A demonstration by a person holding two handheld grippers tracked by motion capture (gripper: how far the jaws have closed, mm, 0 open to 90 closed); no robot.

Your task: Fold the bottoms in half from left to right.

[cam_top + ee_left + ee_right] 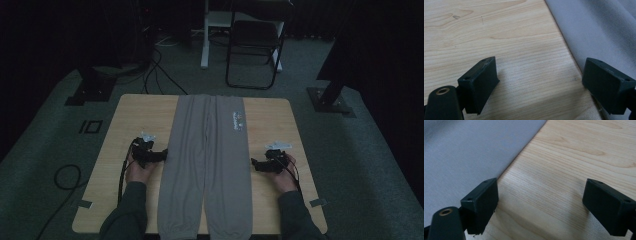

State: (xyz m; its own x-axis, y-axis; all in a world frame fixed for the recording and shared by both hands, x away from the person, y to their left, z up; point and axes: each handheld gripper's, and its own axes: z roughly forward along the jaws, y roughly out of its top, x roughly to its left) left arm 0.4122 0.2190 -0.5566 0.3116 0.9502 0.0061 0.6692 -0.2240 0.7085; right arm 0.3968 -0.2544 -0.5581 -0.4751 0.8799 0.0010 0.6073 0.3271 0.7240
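Plainly one pair of trousers (207,165) (grey), two gaping claws: left claw (164,155), right claw (253,163).

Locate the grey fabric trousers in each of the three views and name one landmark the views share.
High view: the grey fabric trousers lie flat down the middle of the light wooden table, waistband far, cuffs near.
Left gripper view: the trousers cover the upper right, edge running diagonally toward the right jaw.
Right gripper view: the trousers cover the upper left, edge reaching the left jaw.
Shared landmark: the trousers' long edge against the wood grain.
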